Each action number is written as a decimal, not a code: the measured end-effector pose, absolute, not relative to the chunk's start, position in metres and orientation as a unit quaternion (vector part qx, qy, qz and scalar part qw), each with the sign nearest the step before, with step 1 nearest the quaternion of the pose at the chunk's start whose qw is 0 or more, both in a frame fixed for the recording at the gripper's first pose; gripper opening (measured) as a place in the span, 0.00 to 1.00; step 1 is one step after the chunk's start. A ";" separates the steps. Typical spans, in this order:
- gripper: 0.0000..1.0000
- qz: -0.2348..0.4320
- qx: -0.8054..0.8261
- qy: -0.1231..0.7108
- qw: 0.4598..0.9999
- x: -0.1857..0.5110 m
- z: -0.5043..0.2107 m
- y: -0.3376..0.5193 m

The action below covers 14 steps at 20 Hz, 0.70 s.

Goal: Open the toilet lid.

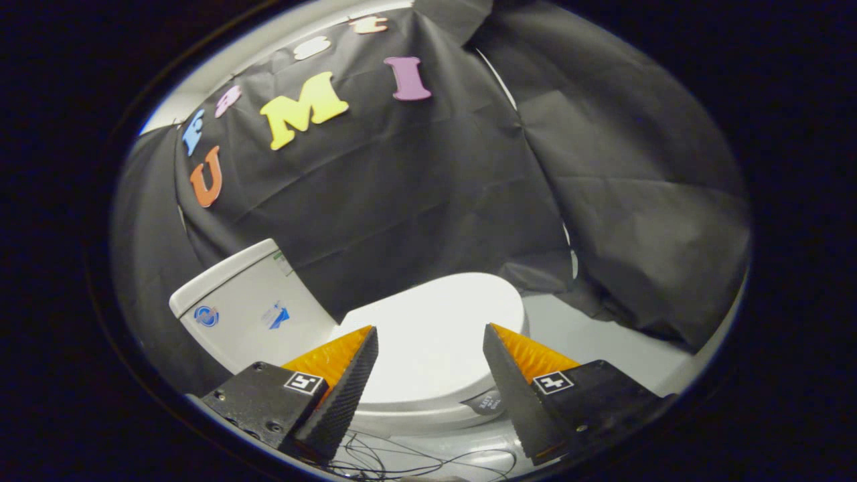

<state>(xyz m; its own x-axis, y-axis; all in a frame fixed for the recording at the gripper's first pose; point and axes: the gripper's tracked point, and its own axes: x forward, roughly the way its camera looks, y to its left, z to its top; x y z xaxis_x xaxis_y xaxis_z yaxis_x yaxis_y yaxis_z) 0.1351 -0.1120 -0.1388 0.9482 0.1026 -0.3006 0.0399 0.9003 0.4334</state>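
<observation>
We see our hand-held gripper point(430, 335) with its ridged, wedge-shaped fingers spread wide, holding nothing. Between and just beyond them lies the toilet lid point(435, 335), smooth, glossy, oval, lying flat and closed. The boxy tank point(251, 308) stands beside it. Thin cables point(402, 462) trail over the pale floor point(589, 335) below.

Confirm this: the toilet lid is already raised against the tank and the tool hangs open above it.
Not quite. In the gripper view the toilet lid lies flat and closed over the bowl, beside the tank. The tool does hang open above it, fingers apart, touching nothing.
</observation>
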 end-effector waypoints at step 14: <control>0.99 0.009 0.430 0.281 0.858 0.135 -0.257 -0.150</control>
<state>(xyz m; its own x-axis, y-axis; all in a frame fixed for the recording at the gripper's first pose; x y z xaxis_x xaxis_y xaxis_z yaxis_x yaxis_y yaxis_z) 0.1350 -0.1500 -0.2567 0.8422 0.2567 -0.4741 0.2259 0.6303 0.7427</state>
